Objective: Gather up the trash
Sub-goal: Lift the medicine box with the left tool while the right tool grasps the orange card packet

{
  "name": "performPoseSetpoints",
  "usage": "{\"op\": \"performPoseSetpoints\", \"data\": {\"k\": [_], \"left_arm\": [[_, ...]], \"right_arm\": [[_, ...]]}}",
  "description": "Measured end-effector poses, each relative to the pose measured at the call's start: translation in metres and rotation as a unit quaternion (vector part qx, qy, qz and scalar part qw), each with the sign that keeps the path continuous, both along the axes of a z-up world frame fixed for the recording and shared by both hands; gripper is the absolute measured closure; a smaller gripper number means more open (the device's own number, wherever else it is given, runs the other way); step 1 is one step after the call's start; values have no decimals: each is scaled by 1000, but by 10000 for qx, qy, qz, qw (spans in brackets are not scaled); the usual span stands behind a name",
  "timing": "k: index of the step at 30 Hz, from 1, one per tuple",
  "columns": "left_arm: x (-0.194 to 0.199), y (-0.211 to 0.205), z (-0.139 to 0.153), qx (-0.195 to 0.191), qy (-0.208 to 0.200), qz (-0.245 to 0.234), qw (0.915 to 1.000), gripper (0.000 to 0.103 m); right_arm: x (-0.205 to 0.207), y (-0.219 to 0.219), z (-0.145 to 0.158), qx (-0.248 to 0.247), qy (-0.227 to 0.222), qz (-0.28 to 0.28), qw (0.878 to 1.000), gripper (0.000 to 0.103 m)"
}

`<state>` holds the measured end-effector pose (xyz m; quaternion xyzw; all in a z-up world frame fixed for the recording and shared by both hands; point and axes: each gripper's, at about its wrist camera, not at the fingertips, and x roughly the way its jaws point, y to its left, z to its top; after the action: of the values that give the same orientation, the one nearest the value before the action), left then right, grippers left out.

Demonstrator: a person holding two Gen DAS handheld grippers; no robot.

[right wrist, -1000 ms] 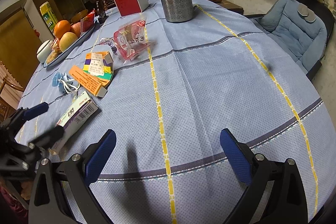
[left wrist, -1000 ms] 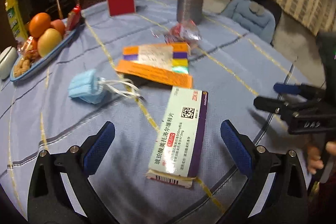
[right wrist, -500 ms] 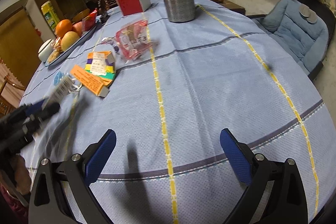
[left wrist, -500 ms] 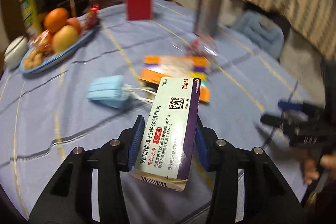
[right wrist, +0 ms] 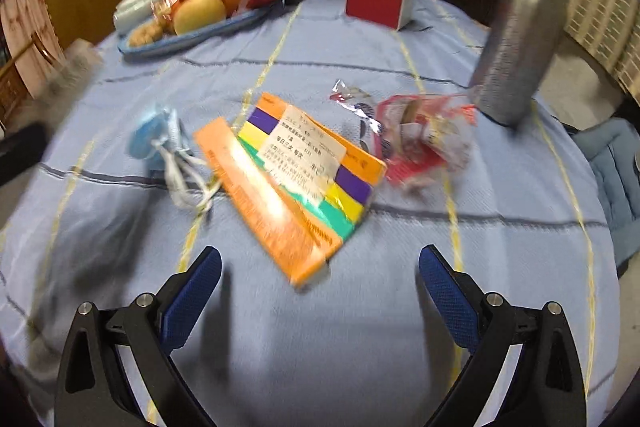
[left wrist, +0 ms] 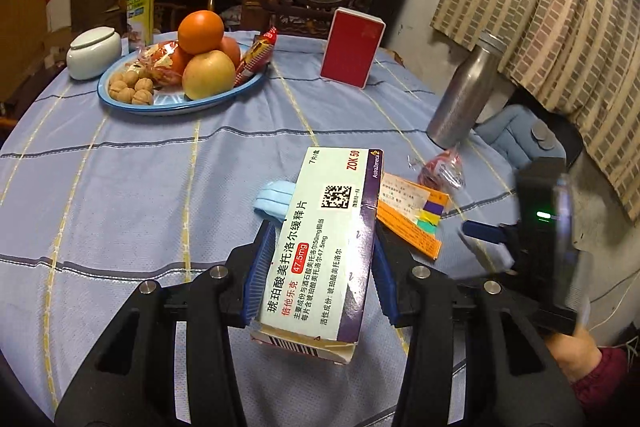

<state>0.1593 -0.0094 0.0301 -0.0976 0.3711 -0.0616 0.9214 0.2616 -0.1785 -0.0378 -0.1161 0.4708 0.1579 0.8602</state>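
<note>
While the left gripper (left wrist: 320,275) clamps the white pill box (left wrist: 320,251) by its long sides, clear above the blue cloth (left wrist: 120,187), the right gripper (right wrist: 320,303) stands wide apart with nothing between its pads. Orange box (right wrist: 288,187) lies at 12 o'clock of the right gripper; mask (right wrist: 156,135) at 10, red wrapper (right wrist: 424,139) at 1. Steel bottle (right wrist: 516,39) upright beyond the wrapper. Fruit plate (left wrist: 168,107) at far 11.

Right hand-held gripper (right wrist: 320,301) gapes wide above the orange box (right wrist: 280,195).
</note>
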Motion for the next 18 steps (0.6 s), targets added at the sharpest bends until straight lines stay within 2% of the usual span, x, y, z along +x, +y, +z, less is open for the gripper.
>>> {"op": "performPoseSetpoints", "data": {"k": [2, 4, 5, 6, 7, 8, 13, 16, 17, 18], "left_arm": [[1, 2, 0, -57, 21, -11, 10000, 56], [2, 2, 0, -85, 36, -9, 10000, 56], [3, 2, 0, -89, 39, -11, 10000, 56], [3, 2, 0, -87, 36, -11, 10000, 56], [3, 2, 0, -83, 34, -11, 10000, 56], [2, 2, 0, -73, 32, -7, 10000, 56], [-2, -2, 2, -5, -58, -37, 10000, 56], [-5, -3, 3, 27, -126, -24, 9999, 56], [-5, -3, 3, 43, -137, -10, 9999, 56], [-6, -2, 2, 63, -155, 32, 9999, 56]], "right_arm": [[8, -2, -2, 171, 41, -40, 9998, 6], [6, -7, 1, 484, -27, -24, 9988, 17], [1, -6, 4, 545, -82, 109, 9984, 48], [-2, -5, 6, 563, -70, 207, 9982, 62], [-9, -6, 8, 679, 15, 285, 9973, 97], [-15, -7, 10, 771, 31, 293, 9966, 102], [-74, -24, 27, 823, -411, 318, 9952, 102], [-86, -22, 31, 465, -547, 347, 9968, 101], [-82, -19, 34, 325, -631, 313, 9970, 93], [-79, -18, 35, 299, -650, 302, 9970, 64]]}}
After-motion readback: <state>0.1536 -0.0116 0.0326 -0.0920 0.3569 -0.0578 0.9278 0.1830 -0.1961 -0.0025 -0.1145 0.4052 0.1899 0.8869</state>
